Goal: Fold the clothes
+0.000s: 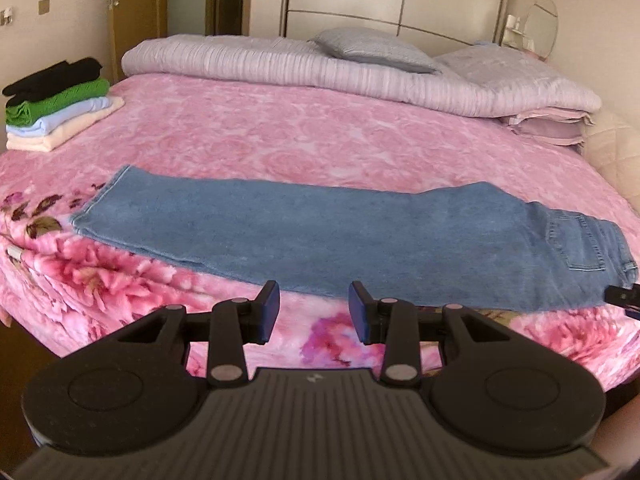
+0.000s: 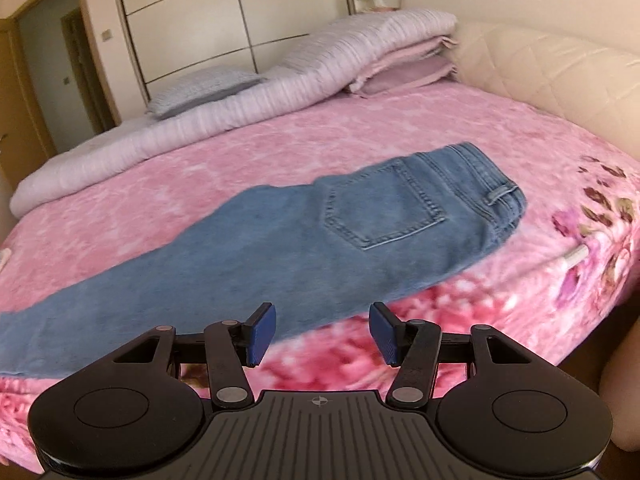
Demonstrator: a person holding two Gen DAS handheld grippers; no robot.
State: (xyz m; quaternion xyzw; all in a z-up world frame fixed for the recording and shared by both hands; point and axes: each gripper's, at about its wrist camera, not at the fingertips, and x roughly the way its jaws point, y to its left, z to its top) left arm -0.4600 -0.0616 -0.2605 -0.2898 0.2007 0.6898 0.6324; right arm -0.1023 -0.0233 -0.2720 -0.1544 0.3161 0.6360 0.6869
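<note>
The jeans (image 1: 340, 236) lay flat on the pink floral blanket (image 1: 280, 140), folded lengthwise leg over leg, near the bed's front edge, waistband to the right, hems to the left. The left gripper (image 1: 314, 312) hung just short of the denim's near edge, jaws apart, nothing between them. The right gripper (image 2: 322, 332) sat likewise near the seat end, jaws apart and empty. A stack of folded clothes (image 1: 56, 104) rested at the far left corner.
</note>
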